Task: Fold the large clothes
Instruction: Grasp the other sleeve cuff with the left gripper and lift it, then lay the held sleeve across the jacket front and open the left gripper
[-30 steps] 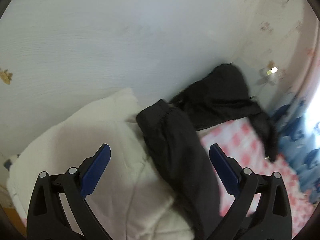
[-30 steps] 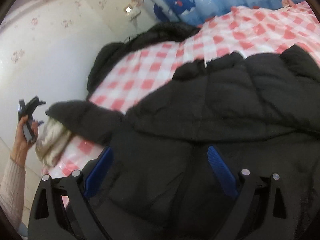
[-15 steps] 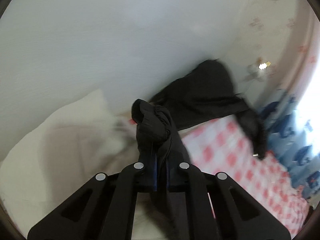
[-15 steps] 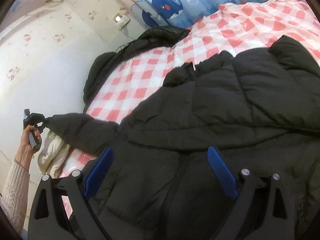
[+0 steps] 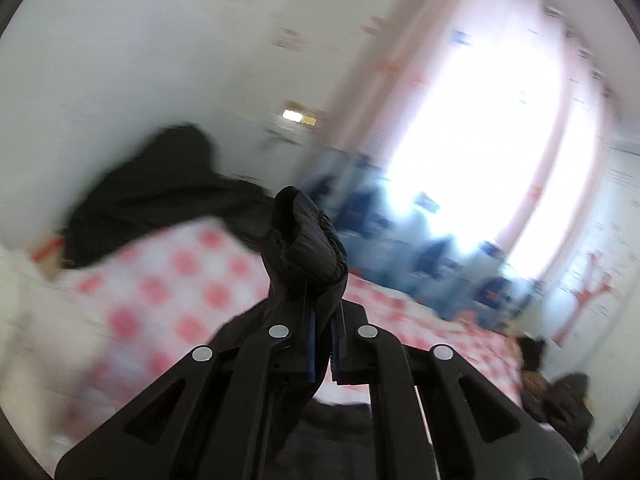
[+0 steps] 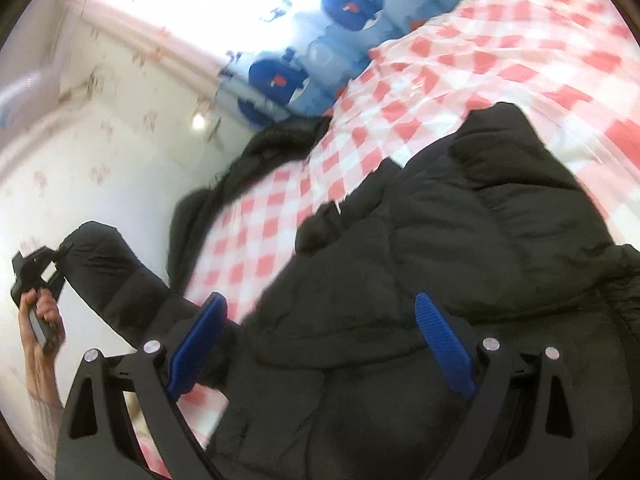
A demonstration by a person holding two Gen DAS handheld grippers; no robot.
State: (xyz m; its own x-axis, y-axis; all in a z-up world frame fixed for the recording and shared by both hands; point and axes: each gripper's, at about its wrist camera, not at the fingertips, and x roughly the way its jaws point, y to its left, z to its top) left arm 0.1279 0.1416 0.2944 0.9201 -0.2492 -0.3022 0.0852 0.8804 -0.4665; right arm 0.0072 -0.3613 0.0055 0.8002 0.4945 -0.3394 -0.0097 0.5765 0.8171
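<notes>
While the black puffer jacket (image 6: 460, 280) sprawls over the near part of the red-checked bedspread (image 6: 480, 48), its sleeve (image 6: 116, 280) stretches left past the bed's edge, cuff clamped in the left gripper (image 5: 324, 344) held up off the bed. Open checked cloth lies far and right of the jacket. With blue pads spread apart, the right gripper (image 6: 320, 340) hovers over the jacket body, holding nothing. Another dark garment (image 6: 248, 168) lies by the far wall, near whale-print curtains (image 6: 288, 76).
</notes>
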